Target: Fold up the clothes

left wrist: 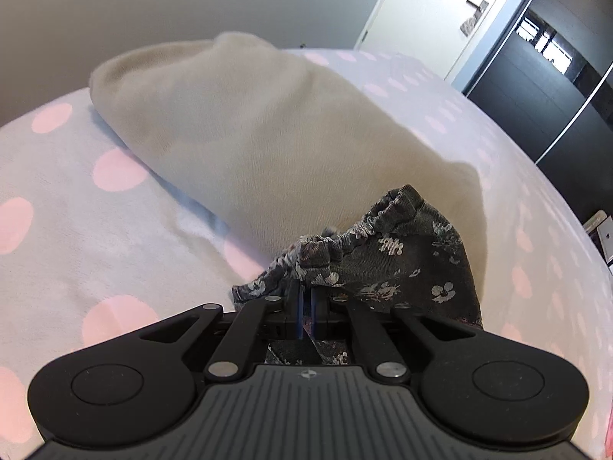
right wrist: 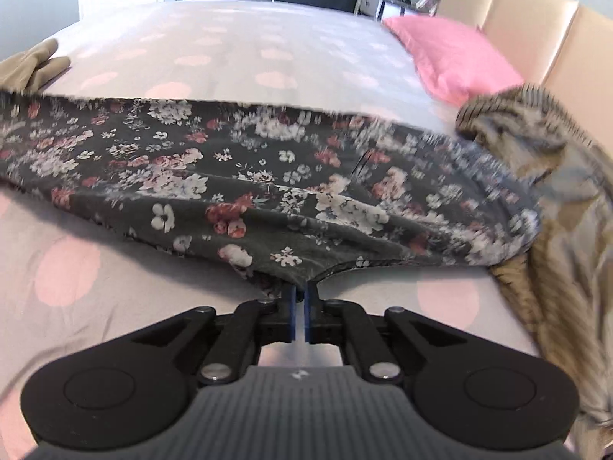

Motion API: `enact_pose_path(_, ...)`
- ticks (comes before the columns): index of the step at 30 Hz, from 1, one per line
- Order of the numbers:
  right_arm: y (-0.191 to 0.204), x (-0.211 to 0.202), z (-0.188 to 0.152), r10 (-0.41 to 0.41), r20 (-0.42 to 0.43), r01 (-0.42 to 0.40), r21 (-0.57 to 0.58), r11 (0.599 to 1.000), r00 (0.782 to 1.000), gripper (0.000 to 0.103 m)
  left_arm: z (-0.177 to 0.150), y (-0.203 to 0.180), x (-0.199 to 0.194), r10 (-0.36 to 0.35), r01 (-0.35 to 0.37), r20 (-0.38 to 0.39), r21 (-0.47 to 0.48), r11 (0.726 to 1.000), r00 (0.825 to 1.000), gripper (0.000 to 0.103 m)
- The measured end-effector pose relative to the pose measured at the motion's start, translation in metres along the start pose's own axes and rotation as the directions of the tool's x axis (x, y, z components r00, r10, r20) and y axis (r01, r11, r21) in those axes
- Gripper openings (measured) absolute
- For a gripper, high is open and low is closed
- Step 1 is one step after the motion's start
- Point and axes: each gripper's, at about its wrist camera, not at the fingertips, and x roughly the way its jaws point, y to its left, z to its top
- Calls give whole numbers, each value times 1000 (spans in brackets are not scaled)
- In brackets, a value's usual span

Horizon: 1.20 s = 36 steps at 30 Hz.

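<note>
Both tools (left wrist: 305, 299) (right wrist: 300, 299) pinching floral garment (right wrist: 230, 176), beige top (left wrist: 230, 126) beyond (striped cloth (right wrist: 555, 191) overlapped)

The soft cotton garment (right wrist: 237, 191) was charcoal grey, printed with small white and red flowers. The fleece bedspread (right wrist: 268, 38) was pale lilac-white with large pink dots. A folded plush garment (left wrist: 237, 122) was plain beige, the pillow (right wrist: 452, 61) bright pink, another crumpled garment (right wrist: 555, 199) tan with dark stripes.

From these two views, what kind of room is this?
Almost certainly a bedroom: a bed with a dotted cover, a pink pillow against a padded headboard, and a dark wardrobe beside the door.
</note>
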Motion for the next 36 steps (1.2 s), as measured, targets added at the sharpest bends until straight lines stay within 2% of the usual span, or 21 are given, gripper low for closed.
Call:
enact_pose_path(5,-9,-24,-5,23,11,-24,37,999,1000,3,12,10,-41,22,-22,23,1,1000,999,1)
enact_pose_path(7,-9,-36,-10,52,8,-52,46,998,999,3,16,23,-57,19,-18,37,-22,1000,999,1)
enact_pose_path(10,-4,-59,-19,102,8,-102,37,994,995,3,19,49,-80,58,-55,52,-57,997,997,1)
enact_pose_path(18,13,-123,-48,290,-39,-290,-3,957,956,3,19,128,-143,205,-191,110,-124,974,973,1)
enact_pose_path(22,28,-145,-61,349,-96,-354,-52,934,932,3,12,162,-150,302,-286,93,-155,946,949,1)
enact_pose_path(26,41,-150,-73,385,-161,-402,-90,911,909,3,5,185,-146,372,-358,79,-144,922,925,1)
enact_pose_path(32,46,-123,-86,392,-268,-421,-60,905,880,3,-2,211,-130,418,-416,-20,-159,895,908,1)
enact_pose_path(36,51,-110,-87,385,-312,-422,-57,905,868,4,-6,210,-123,422,-424,-46,-107,899,905,1)
